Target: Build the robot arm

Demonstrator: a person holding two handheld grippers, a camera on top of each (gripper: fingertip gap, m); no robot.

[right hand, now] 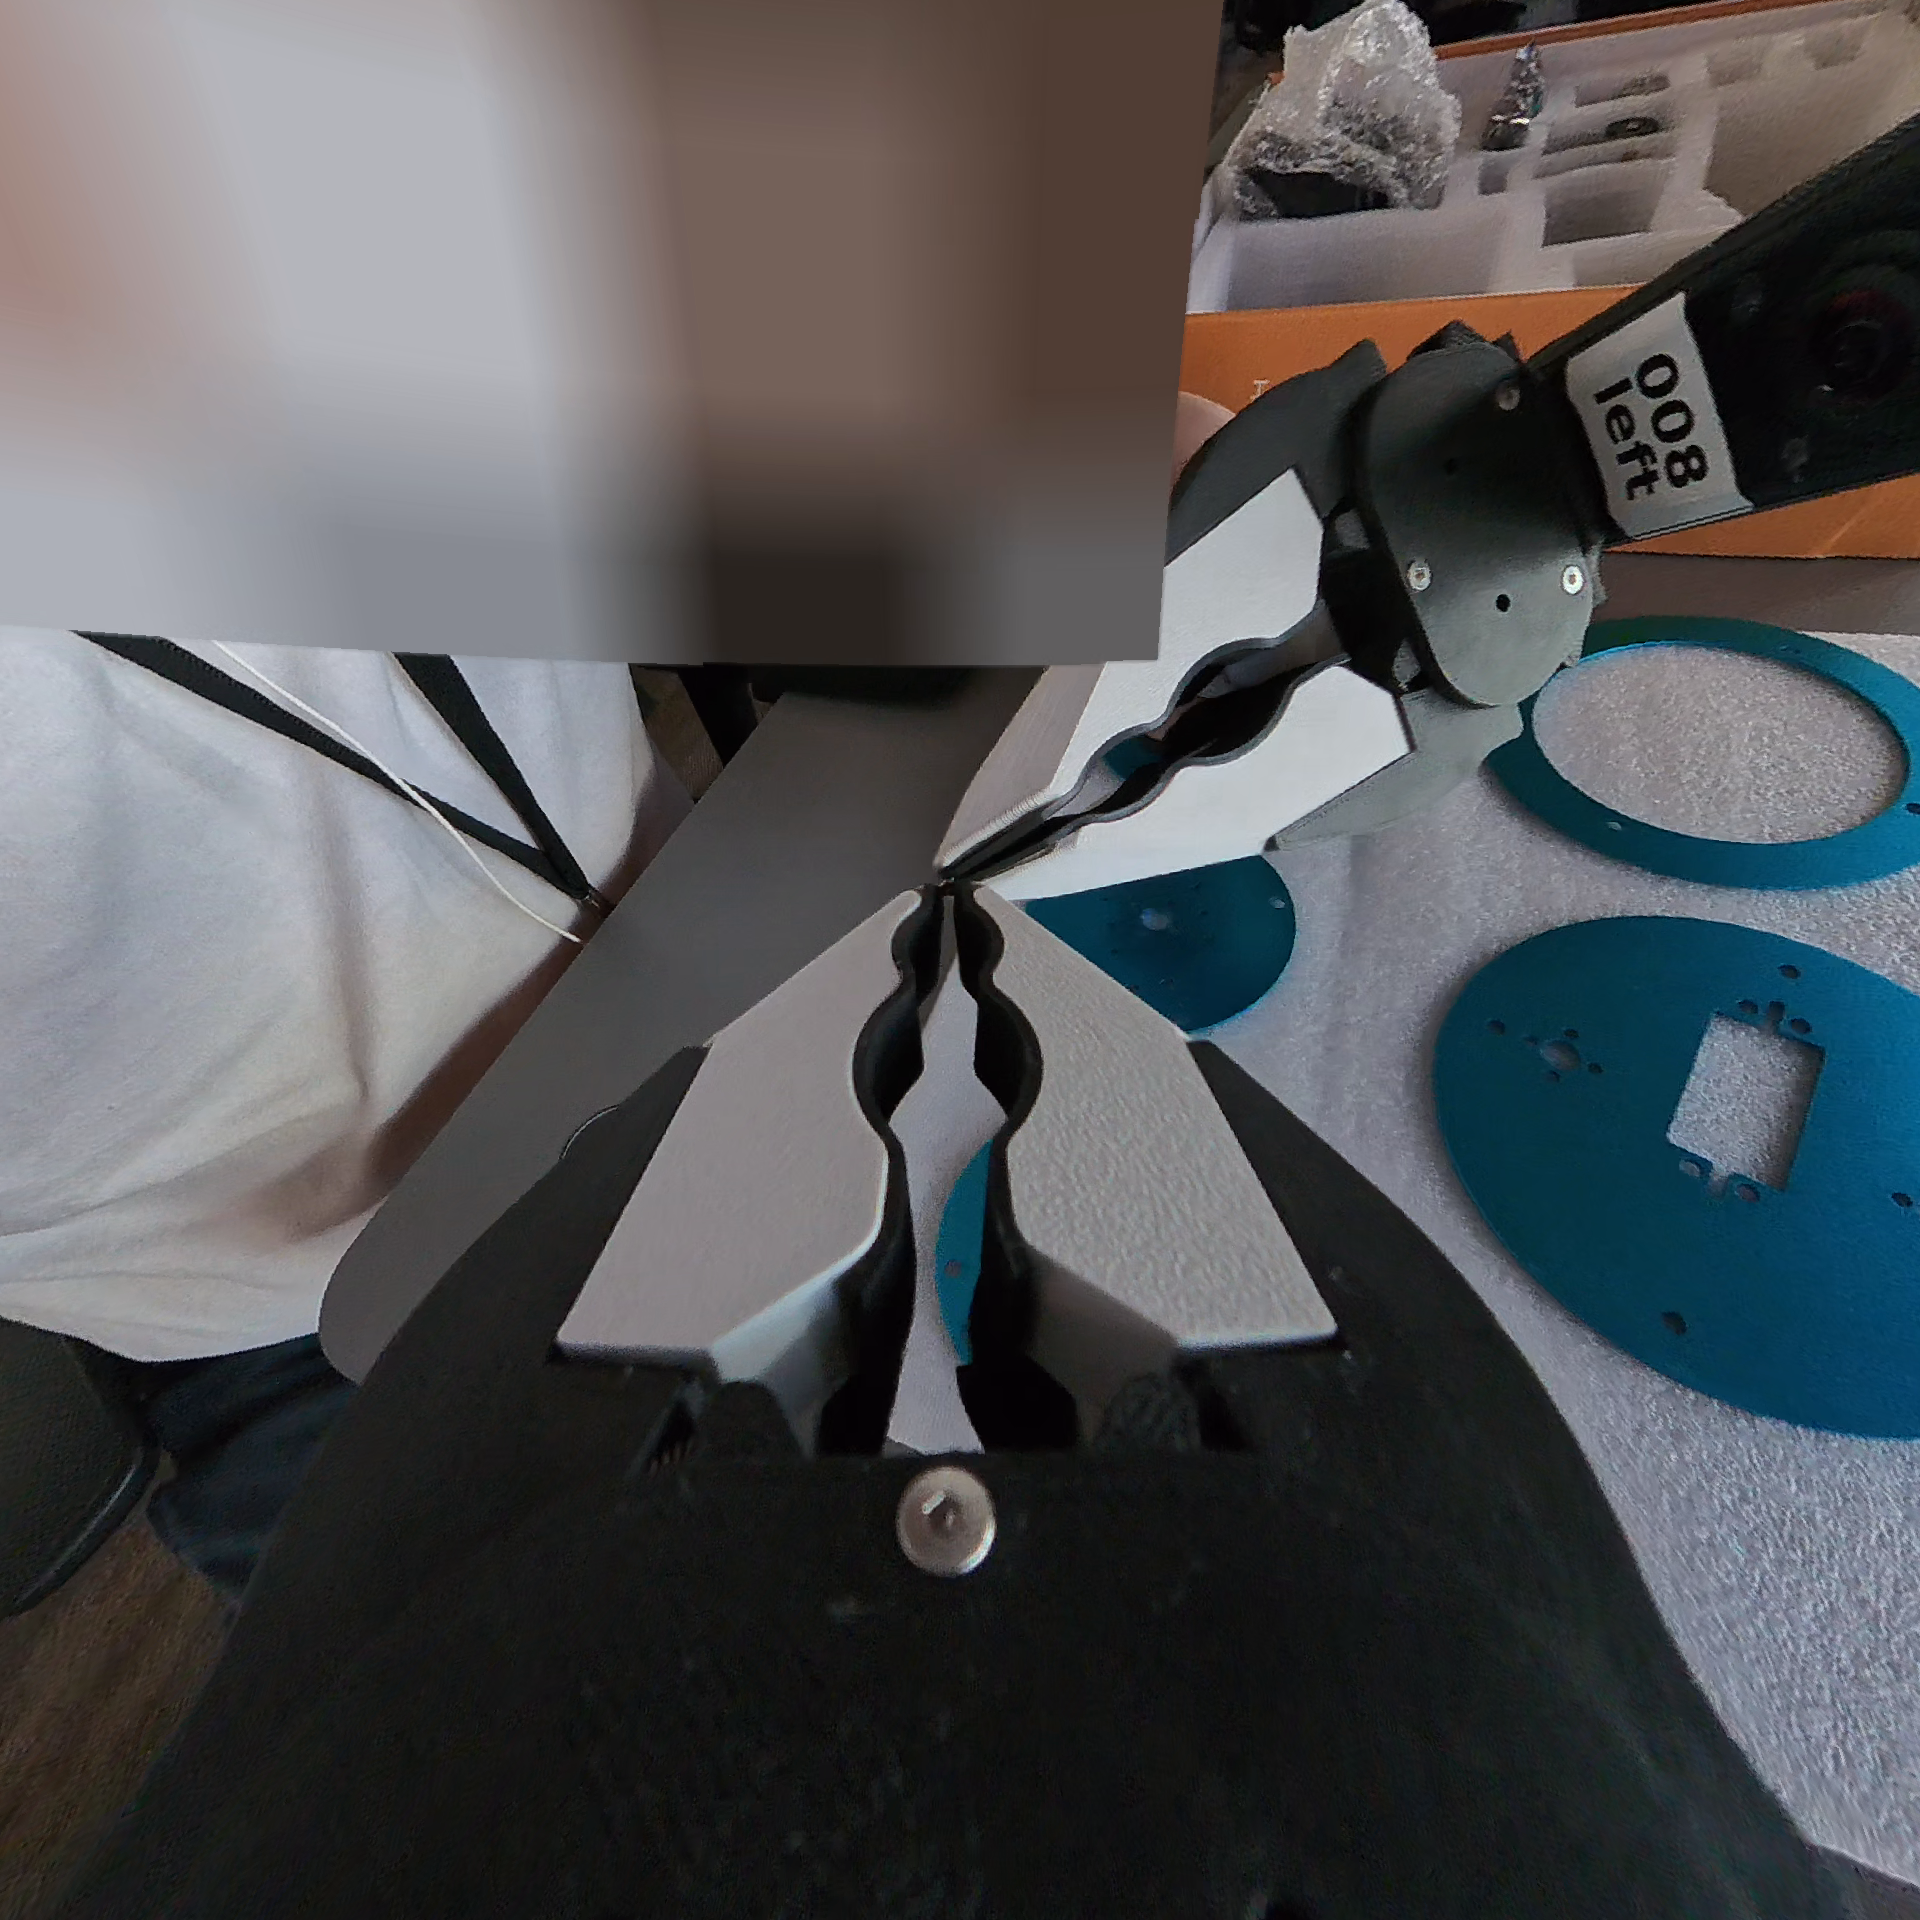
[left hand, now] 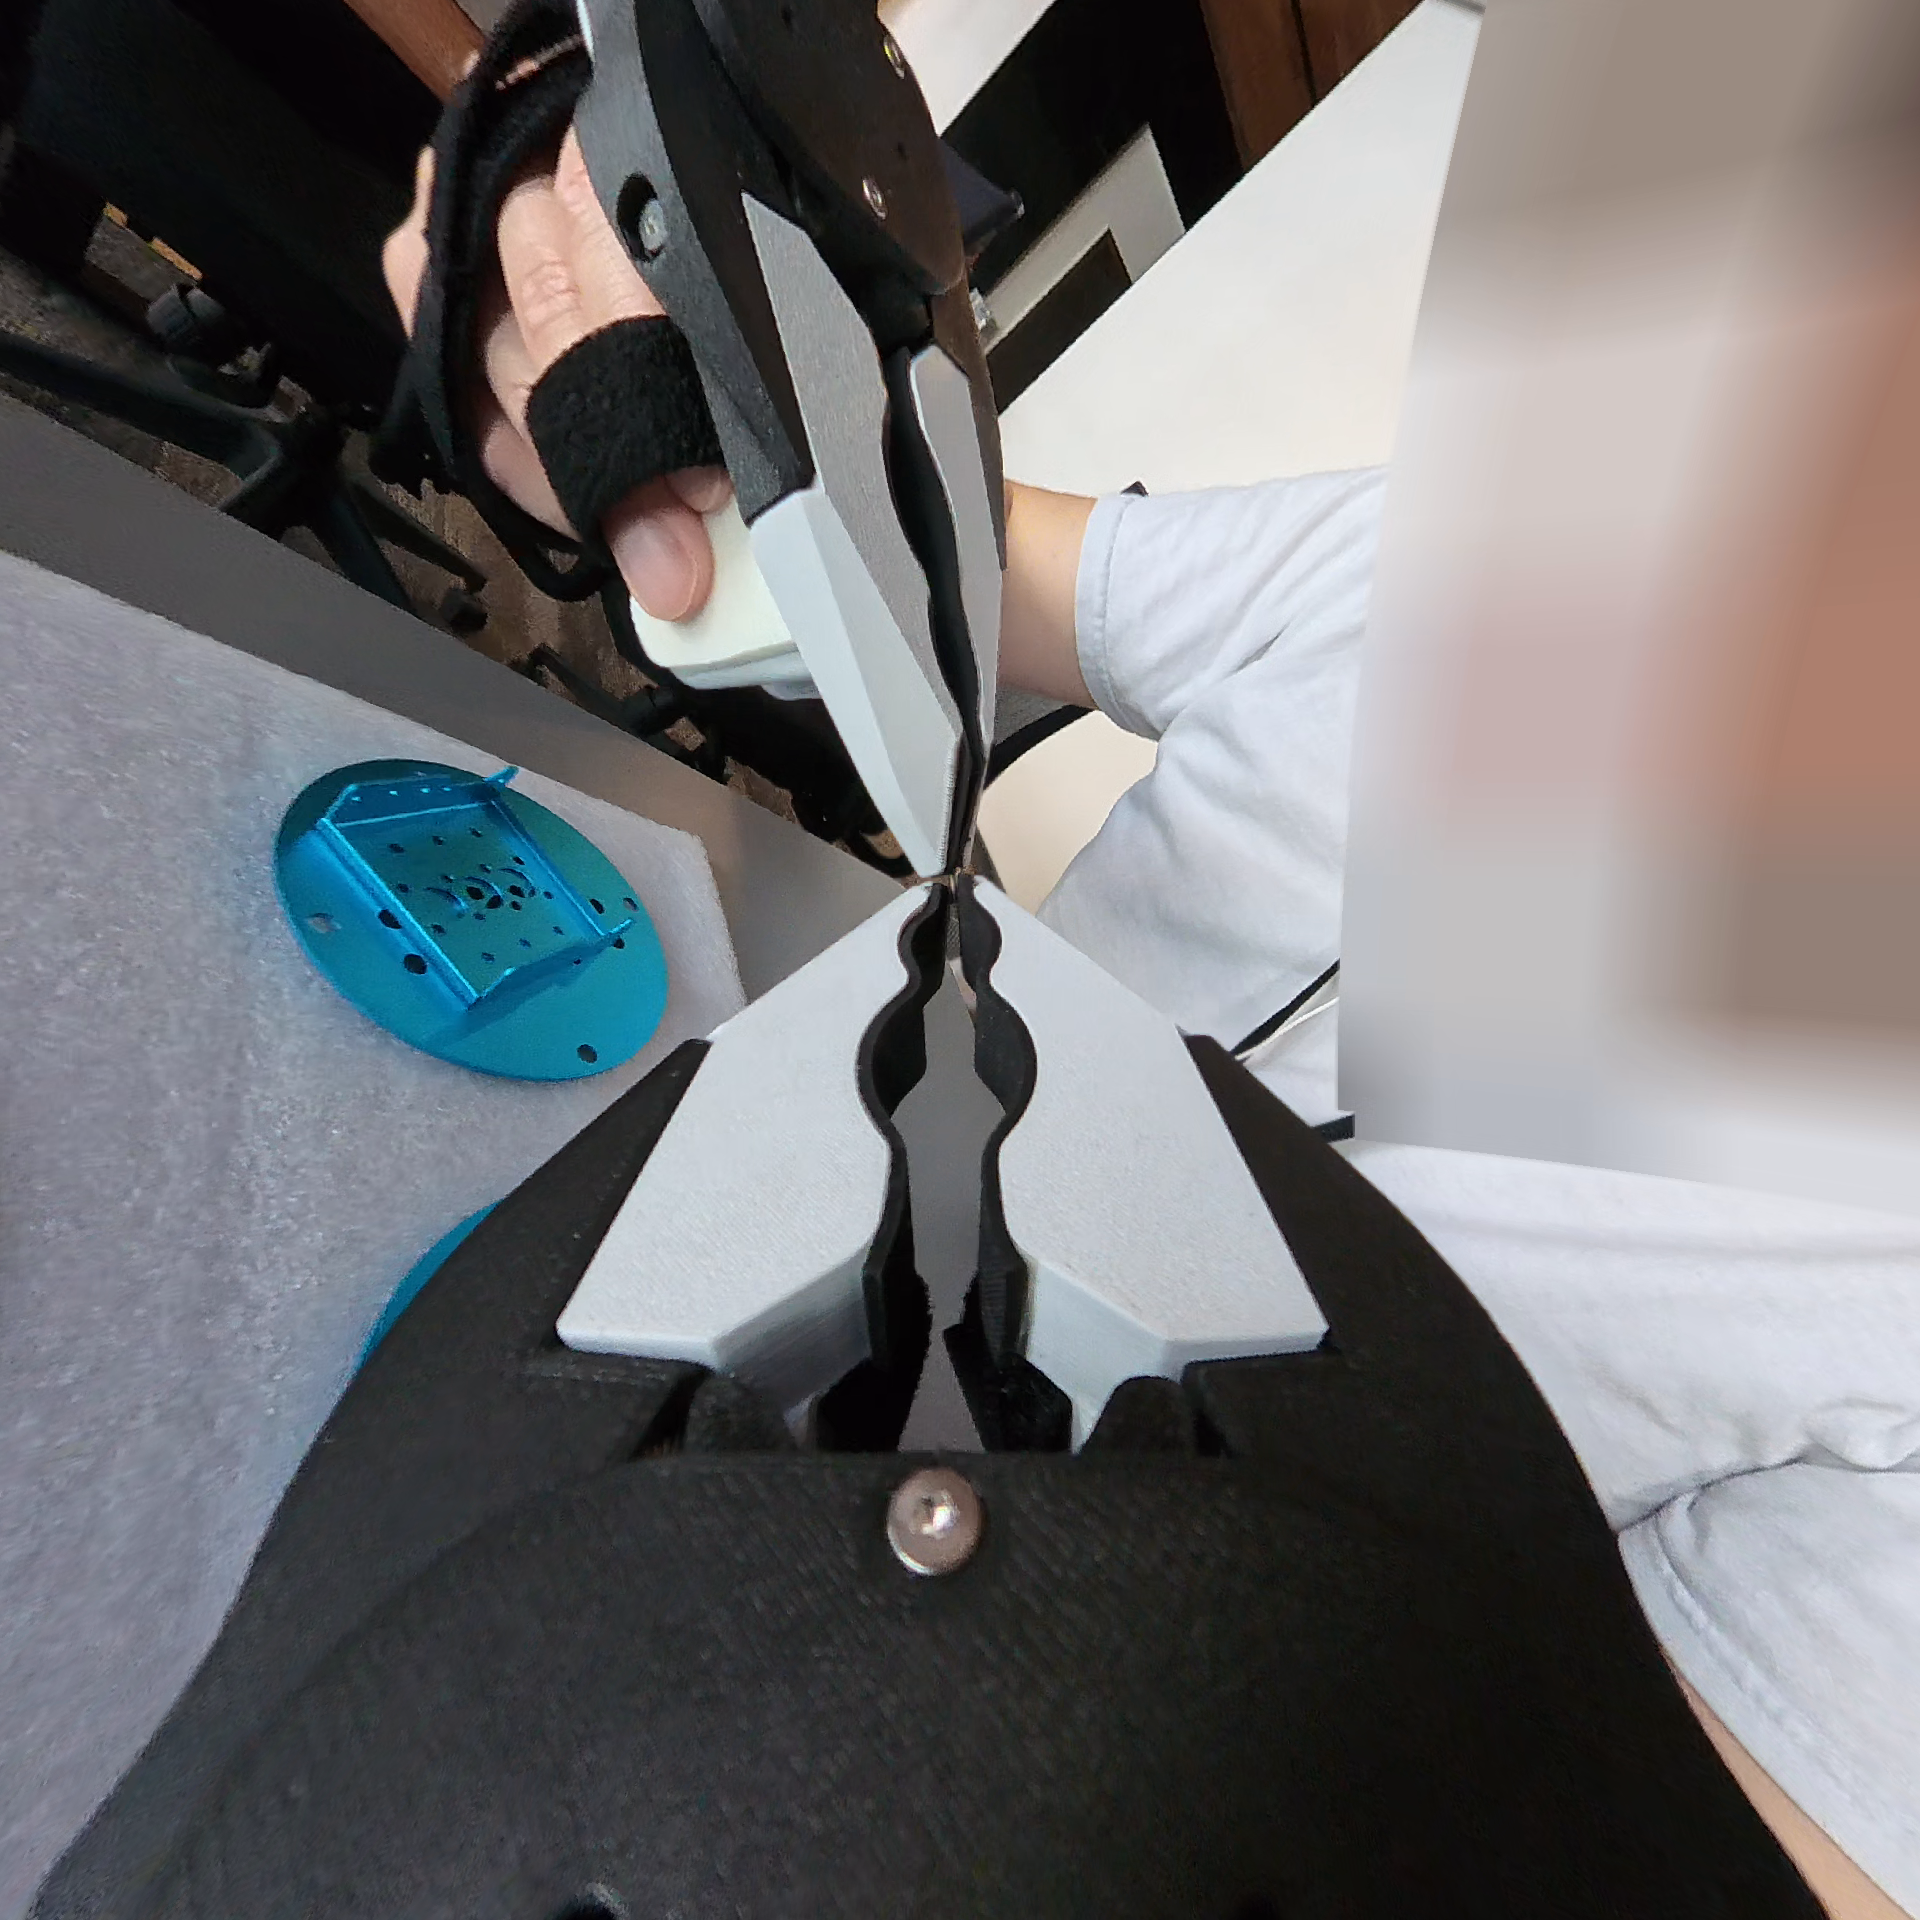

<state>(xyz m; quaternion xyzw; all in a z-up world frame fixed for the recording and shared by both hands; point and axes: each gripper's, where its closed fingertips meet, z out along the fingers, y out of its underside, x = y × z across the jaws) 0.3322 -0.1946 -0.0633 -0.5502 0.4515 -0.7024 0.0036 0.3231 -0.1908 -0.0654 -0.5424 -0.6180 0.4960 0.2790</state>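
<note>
White foam sheet (right hand: pixel 1558 1558) covers the grey table (right hand: pixel 748 914), whose bare edge runs diagonally toward 7 o'clock in the right wrist view. Behind it, at 1 o'clock, sits an orange box (right hand: pixel 1351 343) with a white foam insert and a wad of bubble wrap (right hand: pixel 1340 114). A person in a white shirt (left hand: pixel 1299 644) occupies the 3 o'clock side of the left wrist view; a black strap crosses the shirt in the right wrist view. Blue metal plates lie flat on the foam: a large disc with a rectangular cutout (right hand: pixel 1662 1164) at 3 o'clock, a flat ring (right hand: pixel 1714 758) at 2 o'clock, and a smaller drilled disc (right hand: pixel 1174 956) just right of centre, partly hidden by gripper fingers. In the left wrist view, a blue disc carrying a perforated square bracket (left hand: pixel 468 914) lies at 9 o'clock, well apart from both tools. Left gripper (left hand: pixel 943 883) points away from its camera, fingers drawn together at the tips, wavy black pads leaving only a narrow slit behind. Right gripper (right hand: pixel 943 888) is likewise pinched at the tips. The two meet tip to tip in mid-air above the table edge, and a tiny pale item (left hand: pixel 948 879) sits pinched at the junction; too small to identify, and I cannot tell which tool bears it. A hand (left hand: pixel 582 343) with a black finger strap grips the right gripper's handle at 11 o'clock.
</note>
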